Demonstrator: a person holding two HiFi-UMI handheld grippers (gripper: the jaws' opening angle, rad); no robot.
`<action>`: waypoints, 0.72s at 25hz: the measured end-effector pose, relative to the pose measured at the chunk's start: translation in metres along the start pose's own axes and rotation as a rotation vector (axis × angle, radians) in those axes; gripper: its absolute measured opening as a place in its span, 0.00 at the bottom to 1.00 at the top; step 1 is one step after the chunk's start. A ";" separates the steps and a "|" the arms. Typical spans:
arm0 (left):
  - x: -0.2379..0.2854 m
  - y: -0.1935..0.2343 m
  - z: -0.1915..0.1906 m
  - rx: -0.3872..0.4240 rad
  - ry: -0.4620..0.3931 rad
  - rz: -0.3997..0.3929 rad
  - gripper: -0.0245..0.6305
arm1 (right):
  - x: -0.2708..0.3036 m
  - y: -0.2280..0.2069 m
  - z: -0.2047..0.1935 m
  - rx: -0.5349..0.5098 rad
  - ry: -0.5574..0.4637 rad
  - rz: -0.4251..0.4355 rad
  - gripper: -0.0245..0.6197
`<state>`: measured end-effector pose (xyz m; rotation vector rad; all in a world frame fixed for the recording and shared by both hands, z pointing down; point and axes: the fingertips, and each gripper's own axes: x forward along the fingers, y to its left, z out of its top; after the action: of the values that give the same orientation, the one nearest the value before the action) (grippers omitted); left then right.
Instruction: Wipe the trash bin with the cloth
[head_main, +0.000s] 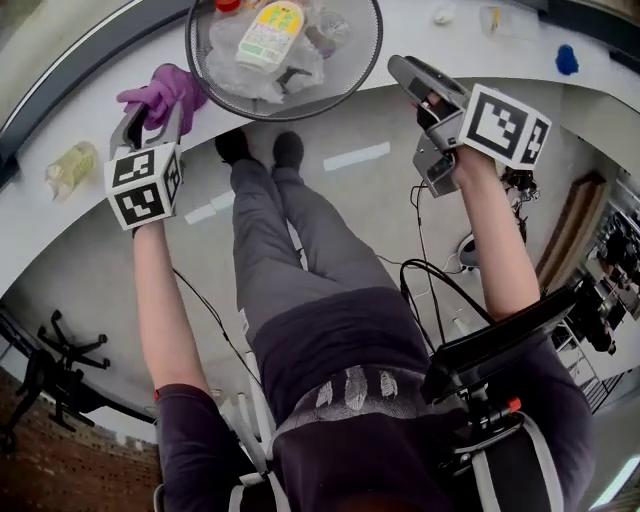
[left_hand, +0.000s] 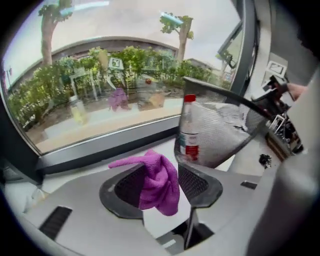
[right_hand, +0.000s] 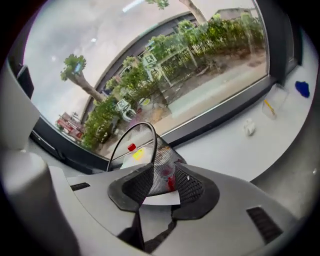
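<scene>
- Jaws on the left gripper (head_main: 152, 118) are loosened and partway apart. The purple cloth (left_hand: 159, 182) is bunched in the gap, not really squeezed.
- Right gripper (right_hand: 162, 175) jaws are let go too, with nothing gripped. The mesh trash bin (right_hand: 160, 152) wall sits just past the tips.
- Only the head view shows the bin stuffed with a bottle (head_main: 270, 35) and plastic wrap (head_main: 300, 70), and the bench (head_main: 90, 115) under the left jaws.
- Left forearm (head_main: 160, 300) and right forearm (head_main: 495, 240) reach out, grippers tipped down, one on either side of the bin.
</scene>
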<state>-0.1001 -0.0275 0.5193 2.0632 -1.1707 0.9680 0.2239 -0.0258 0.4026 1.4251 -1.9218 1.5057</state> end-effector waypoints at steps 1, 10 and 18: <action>0.004 0.017 0.001 -0.008 0.017 0.041 0.34 | -0.005 -0.007 0.001 -0.007 -0.011 -0.040 0.24; -0.043 0.037 0.023 -0.183 0.056 0.031 0.52 | -0.068 0.058 0.033 -0.178 -0.088 0.093 0.04; -0.221 -0.085 0.165 0.016 -0.325 -0.257 0.03 | -0.122 0.184 0.049 -0.334 -0.108 0.366 0.04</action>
<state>-0.0523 -0.0105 0.2348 2.3744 -1.0170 0.5358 0.1417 -0.0157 0.1921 1.0702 -2.4646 1.1811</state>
